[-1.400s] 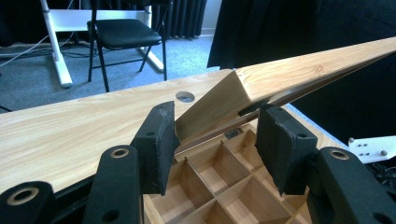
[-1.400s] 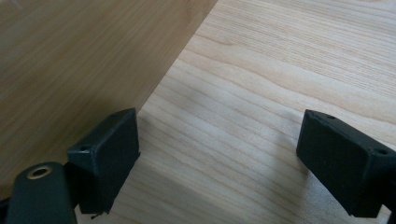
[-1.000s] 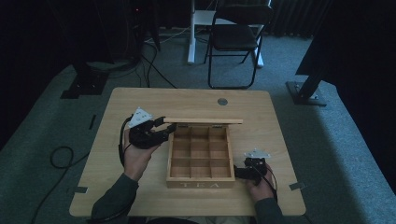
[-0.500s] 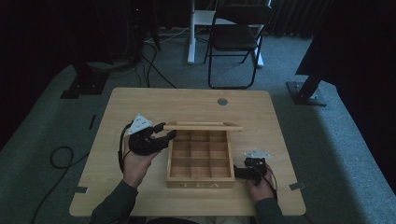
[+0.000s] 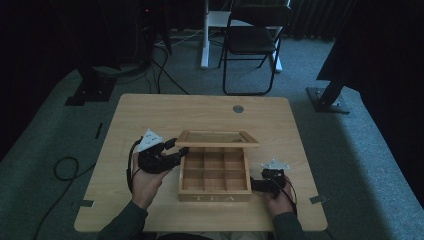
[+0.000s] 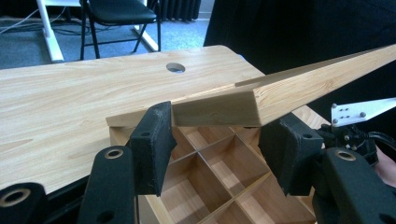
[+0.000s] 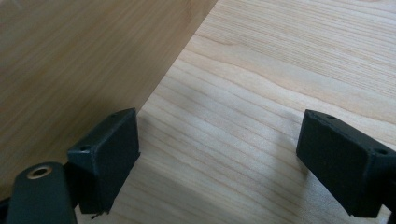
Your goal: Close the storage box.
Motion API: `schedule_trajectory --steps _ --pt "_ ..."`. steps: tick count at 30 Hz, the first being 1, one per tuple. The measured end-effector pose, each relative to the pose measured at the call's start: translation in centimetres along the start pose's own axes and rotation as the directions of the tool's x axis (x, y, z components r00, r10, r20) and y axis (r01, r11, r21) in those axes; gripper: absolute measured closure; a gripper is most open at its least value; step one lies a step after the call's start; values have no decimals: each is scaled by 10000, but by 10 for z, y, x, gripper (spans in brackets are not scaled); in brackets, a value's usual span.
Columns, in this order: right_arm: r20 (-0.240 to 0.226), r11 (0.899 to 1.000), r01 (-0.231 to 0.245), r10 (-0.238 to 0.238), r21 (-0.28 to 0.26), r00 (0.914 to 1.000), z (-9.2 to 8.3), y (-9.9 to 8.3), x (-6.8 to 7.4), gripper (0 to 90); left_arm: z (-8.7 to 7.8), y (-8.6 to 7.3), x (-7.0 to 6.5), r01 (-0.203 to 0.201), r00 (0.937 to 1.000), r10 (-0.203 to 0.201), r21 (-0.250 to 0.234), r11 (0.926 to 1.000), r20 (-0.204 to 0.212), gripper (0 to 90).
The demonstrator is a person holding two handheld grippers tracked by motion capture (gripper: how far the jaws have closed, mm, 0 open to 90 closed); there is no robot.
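Note:
A wooden tea box [image 5: 215,192] with a grid of bare compartments [image 6: 210,186] sits near the table's front edge. Its framed lid [image 5: 216,137] is hinged at the back and hangs partly raised and slanted [image 6: 289,88]. My left gripper [image 5: 177,148] is at the lid's left front corner. Its jaws [image 6: 222,149] have just been opening and now stand wide, with the lid's edge just above the left pad [image 6: 152,140] and not pinched. My right gripper [image 5: 254,185] lies on the table at the box's right wall [image 7: 84,60], open [image 7: 229,158], with one pad beside that wall.
The light wooden table [image 5: 280,130] has a round cable hole [image 5: 238,108] at the back. A black folding chair [image 5: 252,40] stands behind it. Cables [image 5: 65,167] lie on the carpet to the left, and stand bases [image 5: 327,97] sit to both sides.
The left gripper has drawn a little toward the person and its jaws stand wider. The lid has tilted, showing more of its face. The right gripper has stayed put.

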State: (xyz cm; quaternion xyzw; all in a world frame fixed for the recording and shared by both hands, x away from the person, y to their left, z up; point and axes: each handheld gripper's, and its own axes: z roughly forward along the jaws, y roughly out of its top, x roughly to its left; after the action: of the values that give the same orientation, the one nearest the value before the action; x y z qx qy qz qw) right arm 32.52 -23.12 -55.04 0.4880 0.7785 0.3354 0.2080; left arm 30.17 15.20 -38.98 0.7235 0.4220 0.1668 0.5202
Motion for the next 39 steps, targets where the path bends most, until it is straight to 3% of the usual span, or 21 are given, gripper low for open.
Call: schedule_trajectory --steps 13,24,34,39 --pt "29 10000 -35 35 -16 10000 0 0 0 127 -2 -13 -3 -124 9999 122 287 9995 62 435" --pt "15 10000 -27 27 2 10000 0 0 0 127 -3 -26 -5 49 9999 -56 426 9991 155 431" --pt "-8 10000 -21 21 34 10000 0 0 0 127 -3 -36 -6 -206 9997 200 511 9985 127 420" --pt "4 10000 -38 38 5 10000 0 0 0 127 -3 -42 -6 -156 9997 145 587 9982 195 414"
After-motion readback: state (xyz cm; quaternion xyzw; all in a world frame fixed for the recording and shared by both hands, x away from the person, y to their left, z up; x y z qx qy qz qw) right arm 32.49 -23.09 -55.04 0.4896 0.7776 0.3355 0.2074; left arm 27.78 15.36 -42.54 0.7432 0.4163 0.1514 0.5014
